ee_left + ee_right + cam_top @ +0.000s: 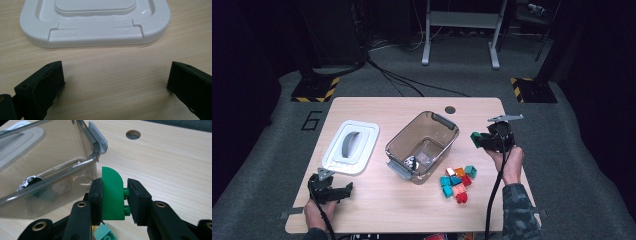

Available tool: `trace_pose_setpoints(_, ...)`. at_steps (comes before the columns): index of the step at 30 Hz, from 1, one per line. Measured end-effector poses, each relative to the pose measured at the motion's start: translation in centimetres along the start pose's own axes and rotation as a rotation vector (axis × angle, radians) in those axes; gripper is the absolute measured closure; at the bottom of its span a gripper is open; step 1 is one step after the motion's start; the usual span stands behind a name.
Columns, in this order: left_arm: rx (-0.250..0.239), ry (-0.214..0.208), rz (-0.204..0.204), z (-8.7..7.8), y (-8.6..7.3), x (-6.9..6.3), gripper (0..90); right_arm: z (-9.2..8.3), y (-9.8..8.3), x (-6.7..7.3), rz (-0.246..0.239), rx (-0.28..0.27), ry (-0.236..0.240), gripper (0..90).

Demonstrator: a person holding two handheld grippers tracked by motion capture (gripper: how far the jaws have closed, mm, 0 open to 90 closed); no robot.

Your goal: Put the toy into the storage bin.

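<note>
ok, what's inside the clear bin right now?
In the clear bin: a small white toy car and a greyish block on the bottom. The tinted wall blurs anything else.

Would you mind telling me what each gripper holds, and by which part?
The right gripper clamps a green brick across its flat and studded faces. The left gripper holds nothing.

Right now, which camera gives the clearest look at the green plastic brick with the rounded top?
The right gripper view: the green plastic brick with the rounded top sits close up, clamped between the right tool pads, studs visible. The high view shows it as a small green block at that tool's tip, beside the clear plastic bin.
</note>
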State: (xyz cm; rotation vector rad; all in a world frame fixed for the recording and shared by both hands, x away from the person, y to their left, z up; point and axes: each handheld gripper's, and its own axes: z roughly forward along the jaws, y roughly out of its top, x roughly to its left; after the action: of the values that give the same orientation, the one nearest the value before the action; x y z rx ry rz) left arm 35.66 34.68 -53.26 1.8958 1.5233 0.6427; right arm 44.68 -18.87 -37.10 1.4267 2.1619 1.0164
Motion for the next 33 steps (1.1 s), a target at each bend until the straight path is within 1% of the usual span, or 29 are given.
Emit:
trace_pose_setpoints(2,0.0,0.0,0.0,0.0,0.0,0.0,0.7,0.1,0.7,-0.1,-0.015,-0.005,0.0,66.4)
trace_pose_setpoints(3,0.0,0.0,0.001,0.0,0.0,0.0,0.7,0.2,0.9,-0.1,-0.011,-0.004,-0.001,66.4)
trace_pose_setpoints(5,0.0,0.0,0.001,0.0,0.0,0.0,0.7,0.3,1.5,-0.1,-0.022,-0.008,0.004,66.4)
trace_pose_setpoints(7,0.001,0.0,0.0,0.0,0.0,0.0,0.7,0.5,2.1,0.1,-0.019,-0.011,0.009,66.4)
trace_pose_setpoints(12,0.004,0.0,0.005,0.0,0.0,0.0,0.7,1.2,3.7,0.5,-0.039,-0.017,0.016,66.4)
trace_pose_setpoints(13,0.004,0.0,0.005,0.0,0.0,0.0,0.7,1.4,4.0,0.6,-0.033,-0.02,0.019,66.4)
trace_pose_setpoints(14,0.004,0.0,0.004,0.0,0.0,0.0,0.7,1.6,4.3,0.7,-0.047,-0.02,0.024,66.3)
trace_pose_setpoints(17,0.005,0.001,0.005,0.0,0.0,0.0,0.7,2.4,5.1,1.4,-0.05,-0.017,0.04,66.4)
trace_pose_setpoints(20,0.005,0.0,0.006,0.0,0.0,0.0,0.7,3.6,6.1,2.7,-0.079,0.0,0.056,66.3)
trace_pose_setpoints(25,0.004,0.0,0.005,0.0,0.0,0.0,0.7,5.2,6.9,4.2,-0.113,0.032,0.065,66.3)
trace_pose_setpoints(27,0.004,0.0,0.005,0.0,0.0,0.0,0.7,6.0,6.9,4.4,-0.13,0.044,0.066,66.2)
trace_pose_setpoints(28,0.004,-0.001,0.005,0.0,0.0,0.0,0.7,6.3,7.0,4.5,-0.129,0.048,0.067,66.2)
trace_pose_setpoints(29,0.004,0.0,0.006,0.0,0.0,0.0,0.7,6.4,7.0,4.6,-0.128,0.053,0.072,66.2)
trace_pose_setpoints(31,0.004,0.0,0.006,0.0,0.0,0.0,0.8,6.7,7.0,4.8,-0.134,0.052,0.065,66.1)
trace_pose_setpoints(32,0.004,0.0,0.005,0.0,0.0,0.0,0.8,6.8,7.0,4.8,-0.136,0.064,0.069,66.0)
trace_pose_setpoints(33,0.004,0.0,0.005,0.0,0.0,0.0,0.8,6.9,6.9,4.9,-0.138,0.068,0.064,66.0)
